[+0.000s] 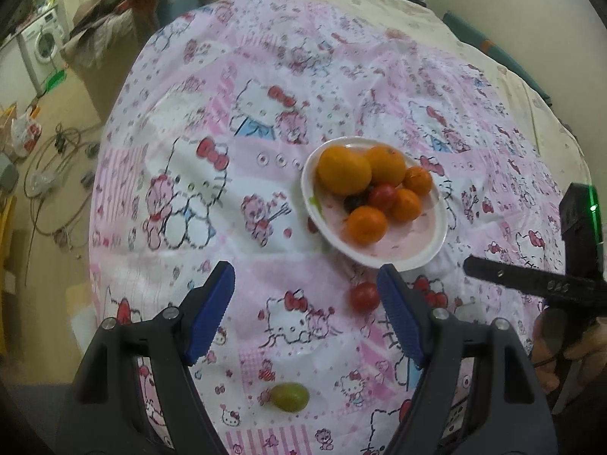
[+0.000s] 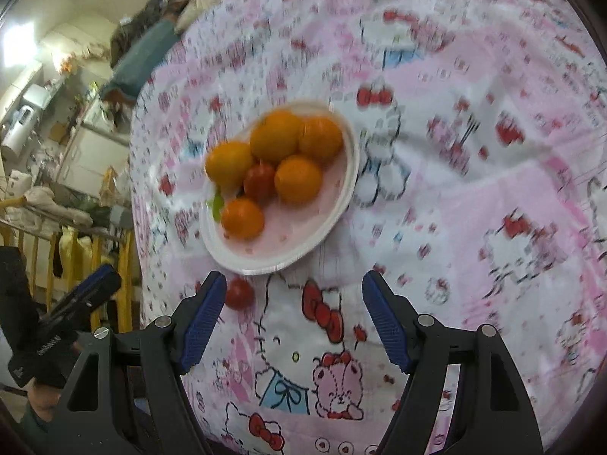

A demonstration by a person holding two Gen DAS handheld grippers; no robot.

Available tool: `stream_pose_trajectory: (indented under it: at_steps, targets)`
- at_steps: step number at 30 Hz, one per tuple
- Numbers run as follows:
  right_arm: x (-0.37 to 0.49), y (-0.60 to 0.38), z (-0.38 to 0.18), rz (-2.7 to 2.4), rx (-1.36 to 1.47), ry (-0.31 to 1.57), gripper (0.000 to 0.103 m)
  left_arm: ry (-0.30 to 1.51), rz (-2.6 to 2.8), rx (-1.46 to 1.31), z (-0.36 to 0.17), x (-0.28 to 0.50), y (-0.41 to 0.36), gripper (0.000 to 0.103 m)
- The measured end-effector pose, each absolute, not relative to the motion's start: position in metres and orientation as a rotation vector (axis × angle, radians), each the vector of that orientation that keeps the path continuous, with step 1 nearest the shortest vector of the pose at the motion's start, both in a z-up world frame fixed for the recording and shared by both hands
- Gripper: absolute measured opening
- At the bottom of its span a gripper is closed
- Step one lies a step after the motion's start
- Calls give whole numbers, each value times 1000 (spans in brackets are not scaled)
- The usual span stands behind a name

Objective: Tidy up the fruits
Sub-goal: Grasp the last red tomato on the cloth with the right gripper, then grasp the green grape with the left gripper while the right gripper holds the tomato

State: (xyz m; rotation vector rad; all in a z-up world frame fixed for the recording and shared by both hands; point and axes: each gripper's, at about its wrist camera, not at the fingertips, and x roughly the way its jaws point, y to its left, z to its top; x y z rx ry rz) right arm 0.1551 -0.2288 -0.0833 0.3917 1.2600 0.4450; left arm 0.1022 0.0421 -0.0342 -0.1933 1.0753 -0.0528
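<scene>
A white plate (image 1: 425,254) on the pink cartoon-print cloth holds several oranges (image 1: 343,172), a red cherry tomato (image 1: 383,196) and a dark fruit. It also shows in the right wrist view (image 2: 315,239). A loose red cherry tomato (image 1: 364,295) lies just below the plate, beside my left gripper's right finger; it also shows in the right wrist view (image 2: 239,293). A green grape (image 1: 290,397) lies nearer, between the left fingers. My left gripper (image 1: 305,284) is open and empty. My right gripper (image 2: 294,295) is open and empty, below the plate.
The pink cloth (image 1: 227,121) covers a round surface that drops off at the left to a floor with cables (image 1: 57,174). The right gripper's body (image 1: 569,265) shows at the right of the left wrist view. A yellow rail (image 2: 76,250) stands at the left.
</scene>
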Motion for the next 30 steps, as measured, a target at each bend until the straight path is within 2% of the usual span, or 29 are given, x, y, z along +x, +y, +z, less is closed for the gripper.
stream_pose_trajectory:
  at_steps: [9,15,24,26,27,30]
  targets:
    - [150,-194,-117,469,244,1380,77,1088,-8,-206,-43,94,65,75]
    - [156,-154,-124,579,185,1389,69,1106,15,-215,-45,92,72,75]
    - [160,-104,-133,624,15,1354,53,1104,33,-188,-45,90,69,75]
    - [160,-103,-134,618,-8,1350,38,1107,41,-187,-47,90,70,75]
    - [159,-102,-133,636,4,1351,34,1109,43,-188,-47,90,70,75]
    - [158,-103,-128,630,-6,1332,34,1113,48,-179,-47,89,71,75]
